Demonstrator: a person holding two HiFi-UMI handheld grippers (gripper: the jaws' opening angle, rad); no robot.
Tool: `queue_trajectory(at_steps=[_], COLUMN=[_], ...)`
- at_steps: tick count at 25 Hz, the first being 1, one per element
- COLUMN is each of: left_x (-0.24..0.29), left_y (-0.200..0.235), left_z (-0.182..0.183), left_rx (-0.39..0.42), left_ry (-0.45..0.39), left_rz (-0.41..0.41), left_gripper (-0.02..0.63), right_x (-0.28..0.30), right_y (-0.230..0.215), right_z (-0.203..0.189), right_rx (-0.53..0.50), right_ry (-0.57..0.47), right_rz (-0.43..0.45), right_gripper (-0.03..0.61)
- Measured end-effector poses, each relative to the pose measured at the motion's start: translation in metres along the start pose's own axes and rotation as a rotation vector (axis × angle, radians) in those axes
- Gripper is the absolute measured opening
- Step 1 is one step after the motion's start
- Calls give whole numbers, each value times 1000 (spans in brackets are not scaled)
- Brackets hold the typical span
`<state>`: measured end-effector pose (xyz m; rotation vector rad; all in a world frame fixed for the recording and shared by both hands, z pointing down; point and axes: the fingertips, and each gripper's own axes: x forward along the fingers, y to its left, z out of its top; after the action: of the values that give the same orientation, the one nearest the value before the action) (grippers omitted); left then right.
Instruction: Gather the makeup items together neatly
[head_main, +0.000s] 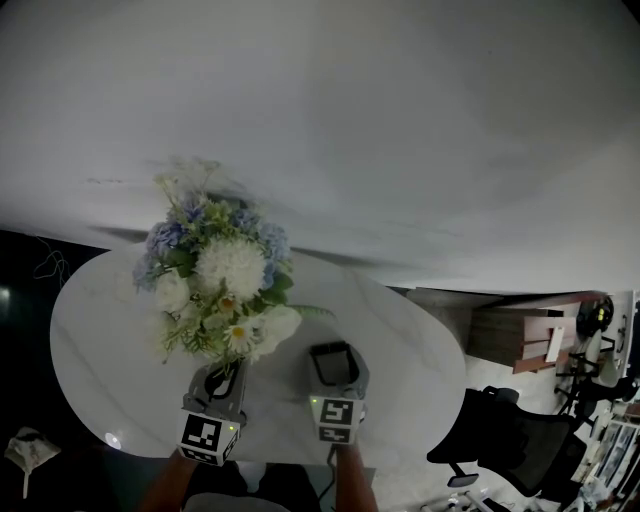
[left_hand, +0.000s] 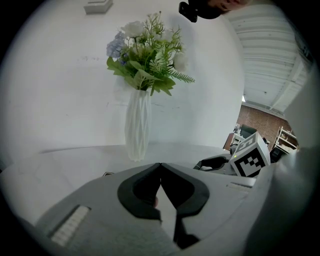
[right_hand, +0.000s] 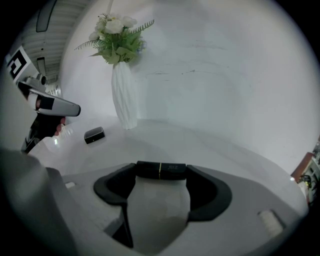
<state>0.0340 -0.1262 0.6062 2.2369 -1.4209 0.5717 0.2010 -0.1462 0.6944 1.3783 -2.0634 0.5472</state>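
In the head view, a white oval marble-look table (head_main: 400, 345) is seen with a bouquet of white and blue artificial flowers (head_main: 220, 270) near its middle. The left gripper (head_main: 222, 375) and the right gripper (head_main: 333, 350) are held at the near edge. No makeup can be made out here.

In the left gripper view, the jaws are seen closed tip to tip with nothing between them. A ribbed white vase (left_hand: 137, 127) stands farther off.

In the right gripper view, a short black lipstick tube with a thin gold band (right_hand: 161, 170) is clamped end to end between the wide-set jaws, low over the table. A small black rectangular case (right_hand: 94, 134) lies at the far left, near the vase and well apart from the tube. The gathering is judged barely begun: the tube has yet to be set beside the case.
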Motion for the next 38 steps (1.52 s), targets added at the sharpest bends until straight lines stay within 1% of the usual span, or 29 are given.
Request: queue_trajectory(at_steps=[8,16,29,34,38], left_x=[-11,-40,-111,-139,-163], left_y=[3,6,6,9,9], left_z=[8,24,60,62,62], left_rx=[9,36,101,123,144], left_ry=[-27,-80,-196,-230,-251], left_rz=[8,-13,-94,-134,-169], left_gripper=[9,9,9,10,9], right_x=[-6,-38,-119,-150,-177], right_y=[-2,14,57,79,98], right_z=[9,31,71,79,77], right_rx=[38,23,32,38,38], right_ry=[-18,-74,-182,-225,-242], right_rz=[-9,-46,-145,-194,-234], right_gripper=[319,318,318,319,318])
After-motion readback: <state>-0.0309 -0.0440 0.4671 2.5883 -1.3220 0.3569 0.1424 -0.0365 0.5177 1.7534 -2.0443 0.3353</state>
